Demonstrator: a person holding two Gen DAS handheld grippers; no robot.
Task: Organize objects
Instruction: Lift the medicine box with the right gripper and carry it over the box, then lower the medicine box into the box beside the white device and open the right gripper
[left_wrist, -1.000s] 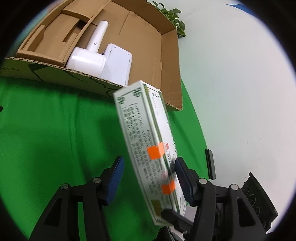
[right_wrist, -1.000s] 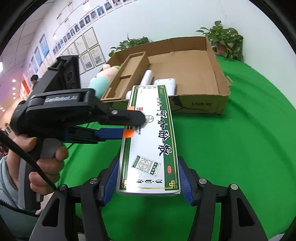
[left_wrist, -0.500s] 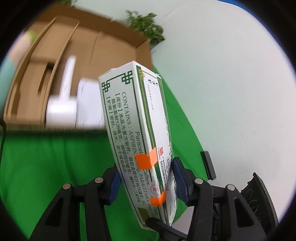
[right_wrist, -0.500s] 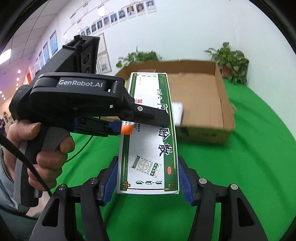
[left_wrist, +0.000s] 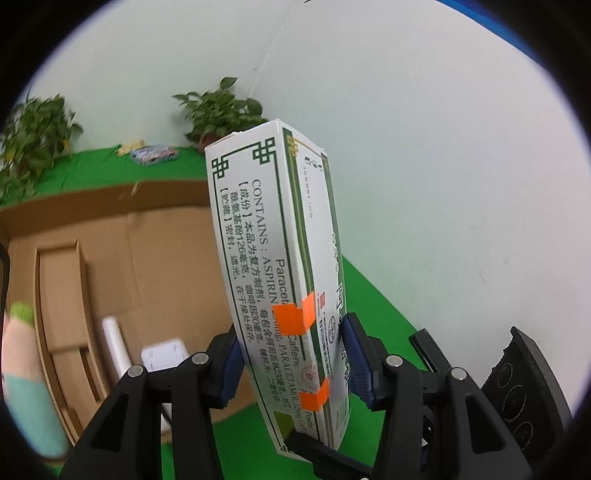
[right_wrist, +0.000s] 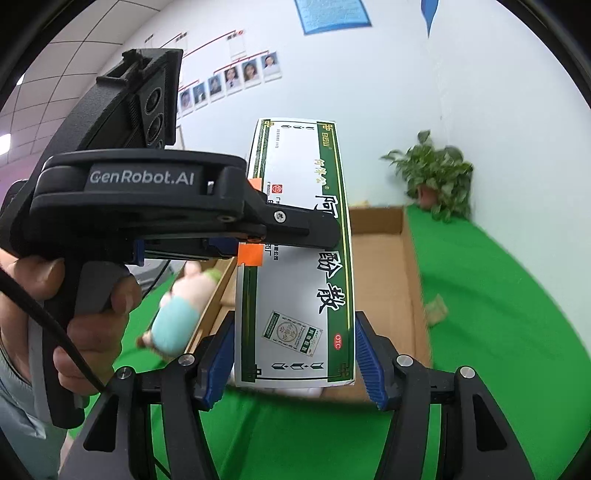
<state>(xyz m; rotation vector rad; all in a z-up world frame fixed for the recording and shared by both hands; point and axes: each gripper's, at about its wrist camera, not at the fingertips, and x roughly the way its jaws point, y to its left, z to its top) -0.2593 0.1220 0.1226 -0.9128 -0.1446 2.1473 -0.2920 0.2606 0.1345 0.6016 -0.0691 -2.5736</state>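
Right wrist view: medicine box (right_wrist: 295, 258) lifted above the green tabletop (right_wrist: 498, 314), clamped by both grippers. Right gripper (right_wrist: 295, 363) pinching its near end; left gripper (left_wrist: 291, 363), just closing, clamped across its middle. Beyond: open cardboard box (left_wrist: 166, 266) holding a white device (left_wrist: 162, 356); plush toy (right_wrist: 177, 317) beside it.

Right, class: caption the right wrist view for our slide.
Both grippers, right and left, clamp a medicine box above the cardboard box.
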